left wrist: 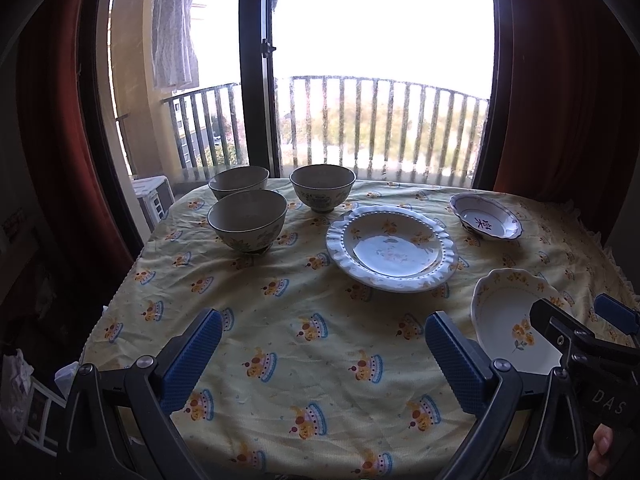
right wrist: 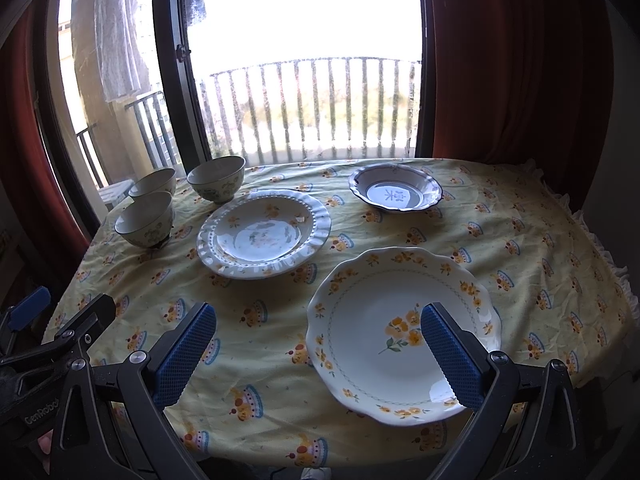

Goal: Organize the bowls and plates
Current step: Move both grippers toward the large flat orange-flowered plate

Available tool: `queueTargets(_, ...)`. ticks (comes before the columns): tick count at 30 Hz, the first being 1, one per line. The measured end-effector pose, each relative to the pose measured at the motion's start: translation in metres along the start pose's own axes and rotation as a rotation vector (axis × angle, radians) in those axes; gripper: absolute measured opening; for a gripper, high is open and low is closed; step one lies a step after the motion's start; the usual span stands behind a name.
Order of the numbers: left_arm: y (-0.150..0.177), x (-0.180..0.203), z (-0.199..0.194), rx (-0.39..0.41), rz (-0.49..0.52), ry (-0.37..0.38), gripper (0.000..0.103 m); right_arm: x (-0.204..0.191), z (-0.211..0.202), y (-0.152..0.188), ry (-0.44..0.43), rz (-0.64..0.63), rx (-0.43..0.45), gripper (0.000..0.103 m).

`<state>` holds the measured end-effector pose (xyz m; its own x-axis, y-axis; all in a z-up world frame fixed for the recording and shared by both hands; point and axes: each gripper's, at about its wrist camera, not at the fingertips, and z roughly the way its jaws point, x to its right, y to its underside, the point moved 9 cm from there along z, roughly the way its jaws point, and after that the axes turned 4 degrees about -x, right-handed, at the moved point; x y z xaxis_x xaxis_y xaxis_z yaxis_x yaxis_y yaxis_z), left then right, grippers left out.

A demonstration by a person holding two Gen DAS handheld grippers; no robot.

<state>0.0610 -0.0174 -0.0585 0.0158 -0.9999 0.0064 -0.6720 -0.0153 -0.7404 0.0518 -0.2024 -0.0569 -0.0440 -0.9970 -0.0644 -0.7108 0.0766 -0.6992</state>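
Three deep patterned bowls [left wrist: 247,220] [right wrist: 145,218] cluster at the table's far left. A large white plate with a ruffled rim [left wrist: 392,248] [right wrist: 264,232] lies mid-table. A small blue-rimmed dish [left wrist: 486,216] [right wrist: 396,192] sits at the far right. A scalloped plate with yellow flowers [left wrist: 504,320] [right wrist: 400,332] lies near right. My left gripper [left wrist: 324,320] [right wrist: 64,308] hovers open over bare cloth at the near left. My right gripper [right wrist: 319,312] [left wrist: 580,312] is open, one finger over the floral plate, the other over the cloth to its left.
A yellow printed tablecloth [left wrist: 304,360] covers the table, which drops off at the left and near edges. Behind it are a glass balcony door [left wrist: 380,80] and red curtains [right wrist: 500,80] on both sides. Clutter lies on the floor at the left [left wrist: 24,392].
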Motion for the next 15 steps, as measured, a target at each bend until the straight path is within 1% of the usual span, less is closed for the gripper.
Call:
queueTargets(7, -0.003, -0.005, 0.005, -0.008, 0.01, 0.005, 0.102, -0.002, 0.001, -0.002, 0.001, 0.005, -0.003, 0.103)
queueTargets(10, -0.009, -0.008, 0.009, -0.011, 0.014, 0.025, 0.102, -0.005, 0.002, -0.005, 0.018, 0.013, -0.017, 0.103)
queueTargets(13, -0.018, -0.009, 0.016, -0.009, 0.043, 0.033, 0.102, -0.008, 0.005, -0.009, 0.023, 0.044, -0.028, 0.103)
queueTargets(15, -0.023, -0.011, 0.021, -0.018, 0.055, 0.051, 0.101, -0.009, 0.01, -0.011, 0.028, 0.07, -0.046, 0.103)
